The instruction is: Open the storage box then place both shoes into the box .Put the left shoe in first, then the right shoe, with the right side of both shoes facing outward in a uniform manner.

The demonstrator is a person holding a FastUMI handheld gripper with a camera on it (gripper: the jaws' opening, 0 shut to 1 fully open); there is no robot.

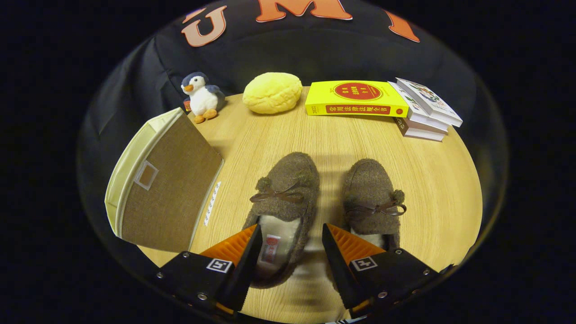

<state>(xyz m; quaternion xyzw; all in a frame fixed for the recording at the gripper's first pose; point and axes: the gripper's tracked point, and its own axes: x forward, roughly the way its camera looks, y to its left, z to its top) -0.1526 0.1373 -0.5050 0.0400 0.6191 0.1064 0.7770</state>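
Gripper (291, 252) is hanging low over the near edge of the table (445, 189), fingers (234, 245) spread wide apart, gripping nothing. Between them is sitting the heel and opening of the left shoe (281, 198); left finger is looking over its outer rim, right finger over the gap between the pair, w/ its outer side over the heel of the right shoe (373, 193). Can't tell whether either finger is touching the fleece.

Both are fuzzy brown slippers w/ small bows and pompoms, pale lining inside, toes pointing away, standing side by side, just apart. Looking light and soft, so I'd guess the upper will squash under a pinch, and the wool prob. won't slip. Best hold, imo: the heel collar or side wall by the opening, one finger inside on the lining, one outside. Bow is too flimsy to lift by.

Storage box (166, 189) is standing just left of the left shoe, tan fabric w/ cream edging, the brown panel toward us tilting. Whether that's a lid or a side, can't tell; opening it is looking not yet done. Fabric flap prob. floppy, so take it by an edge.

Further back: a penguin plush (202, 96), a yellow bun-shaped cushion (272, 92), a yellow book (355, 99), a stack of books (425, 114) beside it.
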